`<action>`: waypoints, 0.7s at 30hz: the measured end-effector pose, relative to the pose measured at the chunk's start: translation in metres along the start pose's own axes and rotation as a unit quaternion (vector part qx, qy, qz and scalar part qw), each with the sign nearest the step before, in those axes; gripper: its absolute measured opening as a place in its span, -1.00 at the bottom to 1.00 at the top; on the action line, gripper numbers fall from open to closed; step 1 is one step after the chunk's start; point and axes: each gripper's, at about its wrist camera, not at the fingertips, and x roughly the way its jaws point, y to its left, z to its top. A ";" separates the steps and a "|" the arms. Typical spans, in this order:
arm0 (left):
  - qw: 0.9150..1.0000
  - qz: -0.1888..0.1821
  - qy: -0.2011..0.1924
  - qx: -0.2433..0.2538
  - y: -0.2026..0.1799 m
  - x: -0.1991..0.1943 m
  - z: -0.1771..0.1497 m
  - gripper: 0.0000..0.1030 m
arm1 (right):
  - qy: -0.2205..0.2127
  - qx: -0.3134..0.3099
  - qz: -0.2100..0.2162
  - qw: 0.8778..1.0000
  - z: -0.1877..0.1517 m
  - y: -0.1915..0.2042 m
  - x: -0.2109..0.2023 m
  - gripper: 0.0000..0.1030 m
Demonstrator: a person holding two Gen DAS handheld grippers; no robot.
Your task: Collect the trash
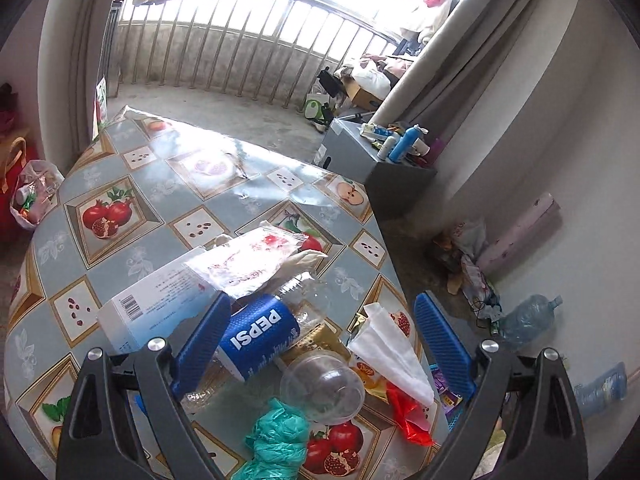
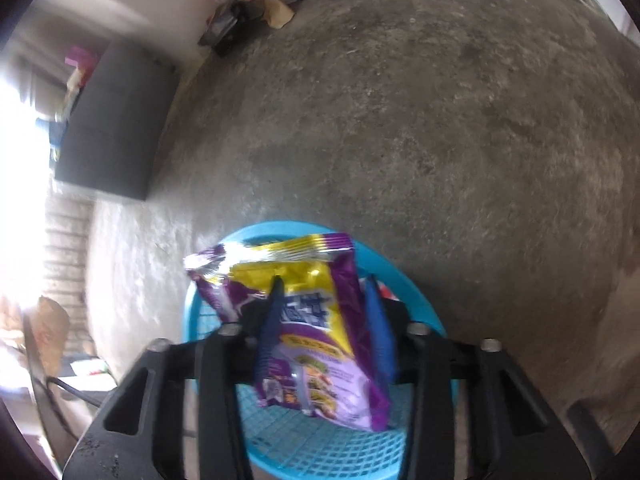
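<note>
Left wrist view looks over a table (image 1: 100,216) with a fruit-patterned cloth, below and ahead of the left gripper (image 1: 320,320), whose blue fingers (image 1: 440,340) stand wide apart and hold nothing. Between them lies a heap of trash: a pale box (image 1: 152,304) just beside the left finger, a clear wrapper (image 1: 248,260) ahead, a Pepsi bottle (image 1: 260,336), a white tissue (image 1: 388,352), a clear domed lid (image 1: 324,388), a teal bag (image 1: 276,436) and a red scrap (image 1: 408,412) nearest the camera.

Right wrist view shows the right gripper (image 2: 326,288) clamped on a purple and yellow snack packet (image 2: 320,340), held above a blue mesh basket (image 2: 320,452) on the concrete floor (image 2: 440,120).
</note>
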 end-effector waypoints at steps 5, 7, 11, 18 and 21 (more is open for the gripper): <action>1.000 0.010 -0.006 0.004 0.000 -0.001 -0.002 0.76 | -0.018 -0.015 0.040 0.999 -0.009 0.005 -0.018 -0.92; 1.000 0.010 -0.003 -0.001 0.003 0.001 -0.004 0.76 | -0.022 -0.039 0.087 0.995 -0.019 0.016 -0.036 -0.96; 1.000 0.008 0.001 -0.005 0.005 0.004 -0.008 0.76 | -0.025 -0.150 0.152 0.977 -0.053 0.055 -0.074 -0.98; 1.000 0.000 0.001 -0.007 0.007 0.005 -0.010 0.76 | -0.086 -0.203 0.124 0.967 -0.080 0.079 -0.111 -0.99; 1.000 0.001 -0.003 -0.003 0.009 0.003 -0.011 0.76 | -0.137 -0.222 0.108 0.959 -0.076 0.092 -0.129 -0.99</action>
